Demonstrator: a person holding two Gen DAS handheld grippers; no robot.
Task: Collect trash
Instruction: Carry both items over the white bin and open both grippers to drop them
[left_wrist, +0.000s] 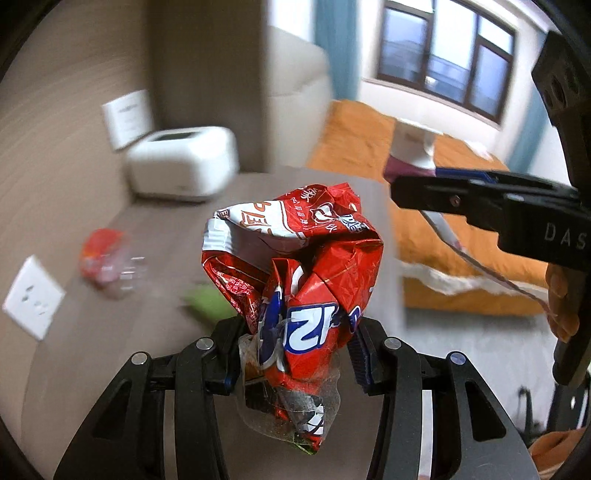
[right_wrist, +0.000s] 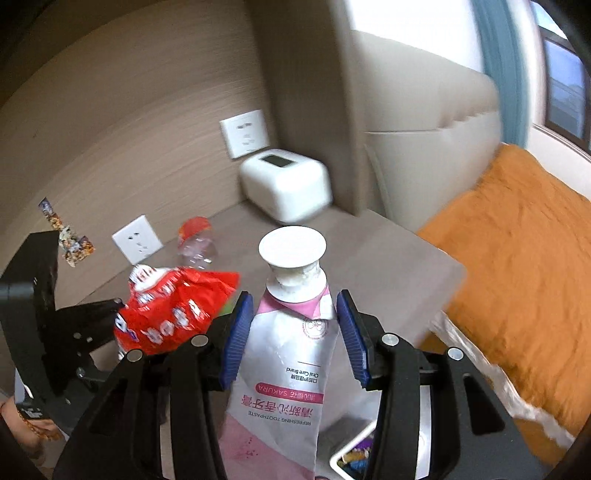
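The left gripper (left_wrist: 295, 354) pinches a crumpled red snack wrapper (left_wrist: 295, 266) between its jaws; its print is too creased to read. The right gripper (right_wrist: 295, 332) clamps a pink-and-white toothpaste tube (right_wrist: 284, 369), cap (right_wrist: 292, 247) pointing ahead of the jaws, printed "REFRESHING TOOTHPASTE", "SAKURA", "Oral Care Brand". Beyond the jaws lies a crushed plastic bottle (right_wrist: 195, 240).

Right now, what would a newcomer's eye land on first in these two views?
First, the crumpled red wrapper clamped in the left gripper, filling the centre of the left wrist view. Next, the pink toothpaste tube held cap-forward in the right gripper, above the tabletop. Behind both, a white box sits against the wall, with a crushed bottle left on the table.
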